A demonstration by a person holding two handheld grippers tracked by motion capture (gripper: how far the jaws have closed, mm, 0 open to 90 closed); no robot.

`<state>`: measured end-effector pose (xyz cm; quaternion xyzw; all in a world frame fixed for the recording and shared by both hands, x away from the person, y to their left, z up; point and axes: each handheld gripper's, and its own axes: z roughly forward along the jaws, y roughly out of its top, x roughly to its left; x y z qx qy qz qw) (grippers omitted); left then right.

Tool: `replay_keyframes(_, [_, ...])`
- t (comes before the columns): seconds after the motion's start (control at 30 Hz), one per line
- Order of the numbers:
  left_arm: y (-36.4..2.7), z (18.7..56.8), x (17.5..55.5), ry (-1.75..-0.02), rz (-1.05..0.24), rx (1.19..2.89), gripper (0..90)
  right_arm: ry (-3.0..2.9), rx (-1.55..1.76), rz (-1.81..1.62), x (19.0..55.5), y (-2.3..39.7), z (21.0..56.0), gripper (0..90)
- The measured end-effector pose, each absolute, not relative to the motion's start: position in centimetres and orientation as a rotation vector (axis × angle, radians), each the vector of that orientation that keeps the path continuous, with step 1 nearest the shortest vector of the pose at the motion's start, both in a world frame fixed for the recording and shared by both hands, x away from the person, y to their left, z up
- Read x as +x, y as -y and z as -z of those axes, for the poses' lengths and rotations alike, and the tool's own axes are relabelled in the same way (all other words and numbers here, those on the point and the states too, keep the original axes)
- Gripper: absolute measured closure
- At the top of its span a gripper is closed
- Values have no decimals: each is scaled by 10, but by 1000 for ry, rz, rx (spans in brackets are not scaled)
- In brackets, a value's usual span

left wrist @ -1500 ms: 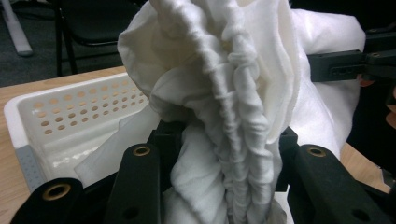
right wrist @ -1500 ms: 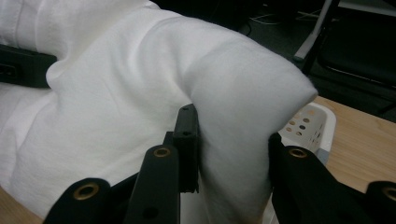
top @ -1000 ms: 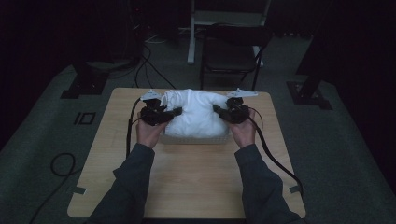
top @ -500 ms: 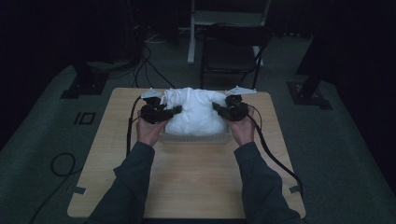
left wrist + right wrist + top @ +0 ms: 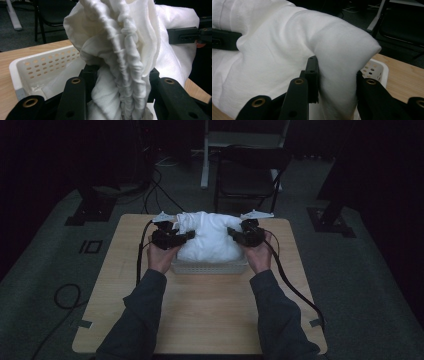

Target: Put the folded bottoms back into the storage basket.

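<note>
Both forearms reach in from 6 o'clock, hands level and side by side. Left gripper [image 5: 186, 236] points toward 3 o'clock, right gripper [image 5: 234, 233] toward 9 o'clock, jaws clamped.

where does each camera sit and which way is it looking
High view: above the person's side of the table, facing forward and down; forearms, hands, left gripper and right gripper show.
Left gripper view: on the left gripper, looking along its fingers at bunched cloth over the basket.
Right gripper view: on the right gripper, fingers clamping a cloth fold.
All views share cloth and basket.
</note>
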<state>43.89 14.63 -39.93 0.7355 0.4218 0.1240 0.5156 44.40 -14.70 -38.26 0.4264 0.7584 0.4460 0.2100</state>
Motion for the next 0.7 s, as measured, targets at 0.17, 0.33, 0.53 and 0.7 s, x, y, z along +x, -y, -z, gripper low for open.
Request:
replay_keyframes(0.17, [-145, 399, 442, -1014, -304, 1770, 591, -2105, 1197, -1243, 446, 148, 383, 710])
replay_keyframes(0.33, [-144, 402, 447, -1024, -301, 1768, 591, -2105, 1203, -1233, 451, 148, 385, 711])
replay_keyframes(0.53, [-144, 406, 451, -1032, -297, 1765, 591, -2103, 1213, -1229, 455, 148, 388, 710])
replay_keyframes(0.7, [-145, 409, 455, -1038, -293, 1765, 591, -2106, 1221, -1227, 457, 147, 390, 710])
